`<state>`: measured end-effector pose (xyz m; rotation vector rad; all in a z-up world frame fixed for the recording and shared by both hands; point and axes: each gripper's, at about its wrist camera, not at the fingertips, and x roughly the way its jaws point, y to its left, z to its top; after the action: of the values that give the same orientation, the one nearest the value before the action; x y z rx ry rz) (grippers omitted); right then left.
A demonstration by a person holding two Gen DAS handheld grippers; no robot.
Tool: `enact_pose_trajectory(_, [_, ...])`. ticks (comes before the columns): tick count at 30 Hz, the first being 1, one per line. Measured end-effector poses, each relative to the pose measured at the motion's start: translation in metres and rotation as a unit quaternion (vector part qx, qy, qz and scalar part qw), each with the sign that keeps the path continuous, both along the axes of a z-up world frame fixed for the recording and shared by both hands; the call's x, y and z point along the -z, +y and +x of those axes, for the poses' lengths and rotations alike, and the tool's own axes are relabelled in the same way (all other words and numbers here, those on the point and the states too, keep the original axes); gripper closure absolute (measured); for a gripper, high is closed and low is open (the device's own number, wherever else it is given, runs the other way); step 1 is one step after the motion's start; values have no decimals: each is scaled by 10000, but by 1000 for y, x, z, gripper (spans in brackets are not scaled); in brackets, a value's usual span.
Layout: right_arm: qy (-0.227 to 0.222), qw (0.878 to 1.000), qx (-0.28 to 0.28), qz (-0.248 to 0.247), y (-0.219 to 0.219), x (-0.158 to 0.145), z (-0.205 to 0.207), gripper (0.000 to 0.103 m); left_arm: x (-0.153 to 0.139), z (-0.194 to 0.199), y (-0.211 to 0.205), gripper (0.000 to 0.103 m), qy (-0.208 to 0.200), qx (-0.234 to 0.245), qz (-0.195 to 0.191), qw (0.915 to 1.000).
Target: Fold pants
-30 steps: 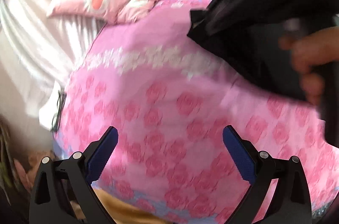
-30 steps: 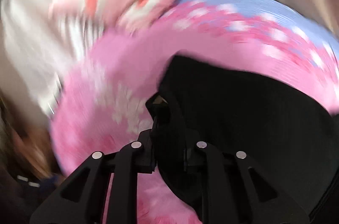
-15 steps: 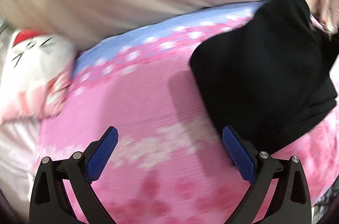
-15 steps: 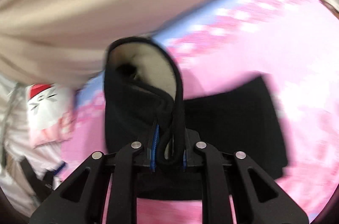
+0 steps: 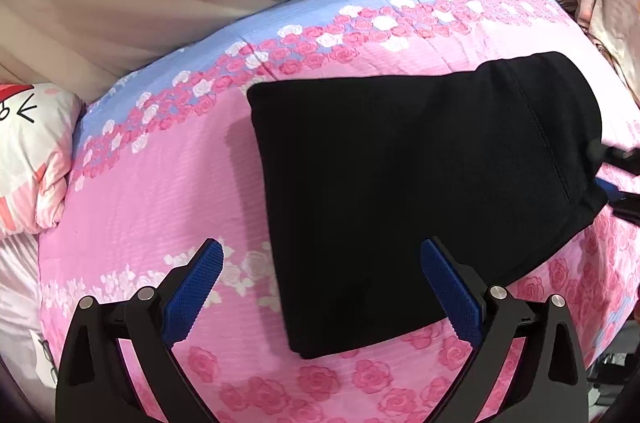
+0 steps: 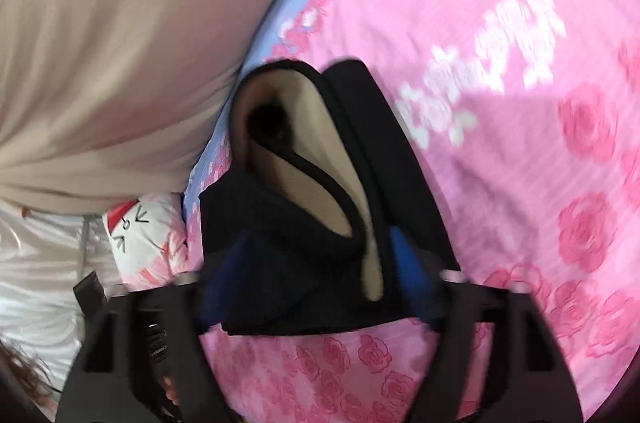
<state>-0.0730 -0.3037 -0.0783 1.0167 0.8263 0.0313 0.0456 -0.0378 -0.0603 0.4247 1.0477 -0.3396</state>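
folded black pants (image 5: 420,191) on pink bedspread (image 5: 160,191), right claw (image 6: 320,275) just opening

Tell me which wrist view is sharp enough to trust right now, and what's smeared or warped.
Left wrist view: sharp; the black pants and the rose-print bedspread are crisp, though the fisheye bows the bed edge and darkens the corners. Right wrist view: motion-blurred; the roses and the right tongs are smeared, with the pants' beige lining still readable between the open tongs.

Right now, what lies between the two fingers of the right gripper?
In the right wrist view, the waistband end of the black pants lies between the right gripper fingers; the jaws have just been opening and no longer pinch it.
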Motion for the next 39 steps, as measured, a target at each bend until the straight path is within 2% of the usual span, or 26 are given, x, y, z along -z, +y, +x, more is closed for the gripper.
enact_pose_trajectory(1, [20, 9998, -48, -180, -1, -4, -1, 23, 1, 1, 0, 5, 31, -27, 5, 10000])
enact_pose_trajectory(4, [68, 9933, -19, -1151, -1, -21, 2, 23, 4, 2, -4, 5, 84, -95, -2, 9999])
enact_pose_trajectory(8, [-126, 9867, -503, -1541, 6, -38, 10, 26, 4, 3, -11, 5, 64, -88, -5, 9999])
enact_pose_trajectory(9, [-100, 9834, -803, -1626, 13, -35, 18, 39, 5, 3, -14, 5, 49, -62, -1, 10000])
enact_pose_trajectory(10, [56, 9794, -1025, -1736, 20, -30, 27, 64, 5, 2, -17, 5, 53, -38, 1, 10000])
enact_pose_trajectory(11, [268, 9752, -1203, -1837, 26, -23, 36, 76, 6, 2, -20, 5, 62, -17, 10, 10000])
enact_pose_trajectory(12, [351, 9742, -1343, -1780, 30, -20, 41, 93, 7, 2, -23, 5, 68, -1, 22, 10000])
enact_pose_trajectory(13, [300, 9761, -1394, -1641, 31, -25, 42, 99, 8, 2, -29, 5, 74, 40, 53, 10000])
enact_pose_trajectory(16, [-33, 9763, -1282, -1744, 26, -55, 32, 99, 6, 1, -43, 5, -30, 181, 228, 9996])
enact_pose_trajectory(17, [40, 9762, -1194, -1811, 19, -53, 29, 99, 6, 1, -47, 5, -102, 214, 301, 9993])
enact_pose_trajectory(20, [861, 9667, -1376, -1978, 8, -6, 31, 99, 12, 7, -58, 5, -79, 208, 438, 9988])
enact_pose_trajectory(23, [393, 9785, -1445, -1420, 0, -22, 19, 94, 17, 13, -64, 5, 102, 109, 414, 9990])
enact_pose_trajectory(26, [-131, 9852, -1138, -1277, -30, -40, 6, 92, 14, 15, -70, 5, -4, 27, 475, 9989])
enact_pose_trajectory(28, [-71, 9864, -931, -1355, -53, -38, 1, 92, 13, 17, -74, 5, -48, -39, 579, 9983])
enact_pose_trajectory(31, [40, 9795, -1342, -1503, -68, -21, 9, 92, 12, 19, -82, 5, -133, -81, 692, 9975])
enact_pose_trajectory(35, [-377, 9565, -2290, -1769, -50, -12, 26, 92, 15, 11, -101, 5, -278, -35, 900, 9956])
enact_pose_trajectory(39, [-661, 9368, -2983, -1706, -27, -5, 45, 92, 28, 1, -119, 5, -297, 19, 1262, 9916])
